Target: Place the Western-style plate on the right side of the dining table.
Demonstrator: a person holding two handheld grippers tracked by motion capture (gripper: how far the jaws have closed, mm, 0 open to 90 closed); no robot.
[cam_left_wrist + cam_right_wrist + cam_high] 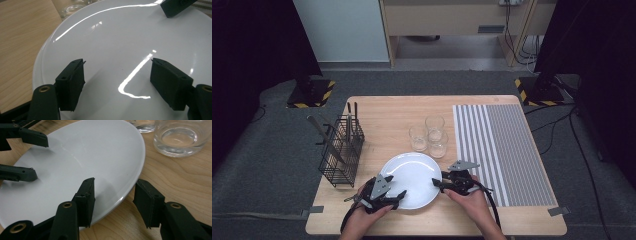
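near the front edge of the table (pixel 377 107), item one: white plate (pixel 412 175), lying flat on the wood, a little left of centre. left tool (pixel 398 196) at the plate's near-left rim; in the left gripper view its two jaws stand apart over the white surface with a clear gap between them, not pressing on anything: open. right tool (pixel 435 183) at the plate's right rim; in the right gripper view one jaw is over the plate's surface and the other over the bare wood outside, the rim lying between them with gaps on both sides: open, not gripping. item two: three clear glasses (pixel 428 136), empty, clustered just beyond the plate. item three: black wire rack (pixel 342 152) at the left edge, holding dark utensils upright. item four: grey striped mat (pixel 502 150) covering the right part of the table, apart from the plate.
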